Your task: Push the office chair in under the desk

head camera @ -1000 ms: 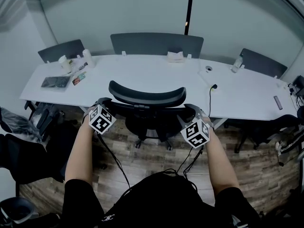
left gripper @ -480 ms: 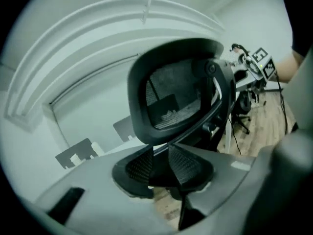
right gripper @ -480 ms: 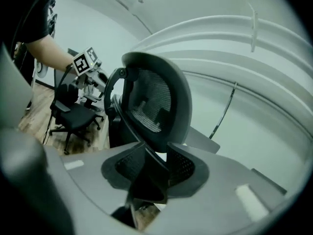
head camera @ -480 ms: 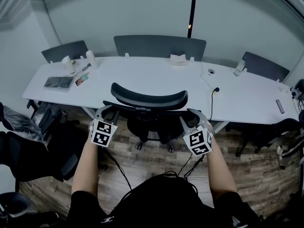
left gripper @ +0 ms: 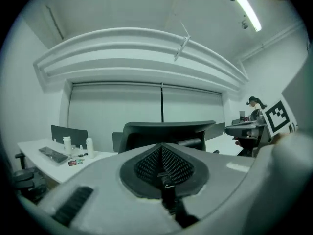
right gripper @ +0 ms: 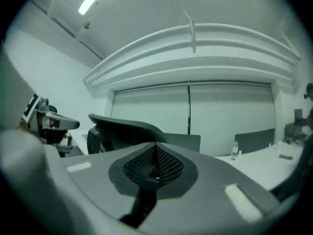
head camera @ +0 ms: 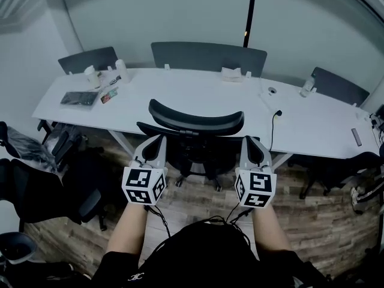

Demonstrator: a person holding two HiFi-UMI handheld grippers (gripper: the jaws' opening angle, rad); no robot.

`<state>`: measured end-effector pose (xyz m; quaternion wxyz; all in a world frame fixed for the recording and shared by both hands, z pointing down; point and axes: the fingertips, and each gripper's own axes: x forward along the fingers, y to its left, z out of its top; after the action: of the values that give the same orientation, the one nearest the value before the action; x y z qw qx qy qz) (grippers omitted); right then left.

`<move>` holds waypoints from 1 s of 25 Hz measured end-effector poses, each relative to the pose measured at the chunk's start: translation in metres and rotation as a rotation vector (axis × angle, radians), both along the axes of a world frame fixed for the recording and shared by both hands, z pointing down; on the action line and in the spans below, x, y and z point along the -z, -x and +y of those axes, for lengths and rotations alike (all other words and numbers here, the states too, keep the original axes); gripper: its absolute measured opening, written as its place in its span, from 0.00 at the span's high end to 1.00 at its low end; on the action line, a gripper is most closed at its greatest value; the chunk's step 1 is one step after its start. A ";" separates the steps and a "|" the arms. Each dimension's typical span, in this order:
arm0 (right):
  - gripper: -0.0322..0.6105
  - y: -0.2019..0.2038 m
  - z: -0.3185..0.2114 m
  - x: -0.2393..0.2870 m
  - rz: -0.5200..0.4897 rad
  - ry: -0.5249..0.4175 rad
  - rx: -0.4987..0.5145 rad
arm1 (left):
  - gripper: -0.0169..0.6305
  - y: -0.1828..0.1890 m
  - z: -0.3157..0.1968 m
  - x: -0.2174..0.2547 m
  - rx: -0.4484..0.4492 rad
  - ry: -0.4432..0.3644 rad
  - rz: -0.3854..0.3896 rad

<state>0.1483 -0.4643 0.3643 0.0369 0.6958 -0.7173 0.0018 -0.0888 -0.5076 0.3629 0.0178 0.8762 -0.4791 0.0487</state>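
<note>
Black-and-white markers [head camera: 139, 179] top left tool [head camera: 157, 140], right tool [head camera: 249, 140], behind office chair [head camera: 195, 122]

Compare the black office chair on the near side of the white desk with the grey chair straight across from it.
The black office chair has a curved headrest; the grey chair has a flat, wide back. The black office chair shows its base below the seat; the grey chair shows only its back above the white desk. Both stand near the desk's middle.
</note>
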 end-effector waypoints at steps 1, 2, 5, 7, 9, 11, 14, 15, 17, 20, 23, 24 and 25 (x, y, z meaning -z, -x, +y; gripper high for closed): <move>0.94 0.002 0.002 0.002 -0.032 0.010 -0.014 | 0.96 -0.004 0.006 0.004 0.010 0.006 0.000; 0.94 0.003 0.004 0.003 -0.052 0.021 -0.028 | 0.96 -0.008 0.012 0.007 0.019 0.015 0.004; 0.94 0.012 0.012 0.004 -0.068 0.041 -0.039 | 0.96 -0.016 0.028 0.013 0.039 0.022 0.011; 0.94 0.019 0.016 0.002 -0.083 0.045 -0.017 | 0.96 -0.021 0.037 0.012 0.040 0.006 -0.026; 0.94 0.024 0.018 -0.002 -0.078 0.054 -0.004 | 0.96 -0.027 0.042 0.010 0.033 -0.013 -0.074; 0.94 0.027 0.021 -0.005 -0.055 0.061 -0.005 | 0.96 -0.032 0.045 0.006 0.018 -0.003 -0.082; 0.94 0.032 0.025 -0.004 -0.014 0.055 -0.011 | 0.96 -0.034 0.047 0.004 -0.002 0.030 -0.050; 0.94 0.033 0.025 -0.004 -0.014 0.056 -0.006 | 0.96 -0.035 0.047 0.004 -0.004 0.034 -0.047; 0.94 0.034 0.024 -0.003 -0.022 0.058 0.003 | 0.96 -0.036 0.047 0.005 -0.006 0.037 -0.053; 0.94 0.036 0.024 -0.004 -0.026 0.060 0.009 | 0.96 -0.038 0.046 0.001 -0.007 0.038 -0.077; 0.94 0.039 0.024 -0.006 -0.024 0.062 0.014 | 0.96 -0.036 0.047 -0.003 -0.006 0.041 -0.079; 0.94 0.040 0.025 -0.007 -0.023 0.061 0.015 | 0.96 -0.036 0.047 -0.004 -0.005 0.042 -0.078; 0.94 0.040 0.024 -0.007 -0.022 0.059 0.016 | 0.96 -0.034 0.047 -0.005 -0.005 0.042 -0.077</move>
<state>0.1079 -0.4398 0.3708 0.0495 0.6886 -0.7228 0.0306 -0.0544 -0.4604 0.3674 0.0176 0.8742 -0.4763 0.0926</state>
